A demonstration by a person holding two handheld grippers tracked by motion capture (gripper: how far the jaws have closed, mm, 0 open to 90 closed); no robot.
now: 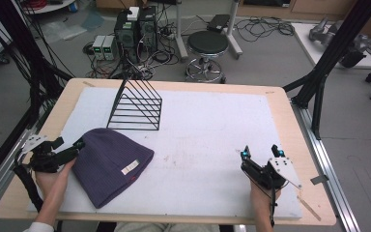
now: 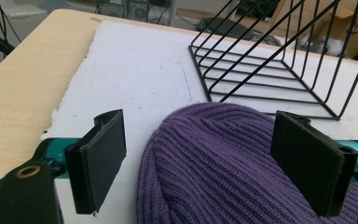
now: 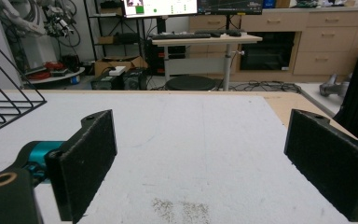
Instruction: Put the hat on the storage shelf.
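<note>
High view: the purple hat [image 1: 110, 164] lies flat at the bench's [image 1: 280, 96] front left, just before the wire rack [image 1: 137, 106], with the left gripper [image 1: 72, 147] at its left edge and the right gripper [image 1: 262, 153] well apart at front right. Left gripper view: jaws released, wide apart, straddling the hat's crown without touching. Right gripper view: jaws released over bare white mat [image 3: 200, 140].

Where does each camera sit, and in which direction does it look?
High view: above the person's side, facing forward and down on the table; forearms, left gripper, right gripper.
Left gripper view: on that gripper, open jaws around the purple beanie.
Right gripper view: on that gripper, facing across the white mat.
All share the wire rack.
</note>
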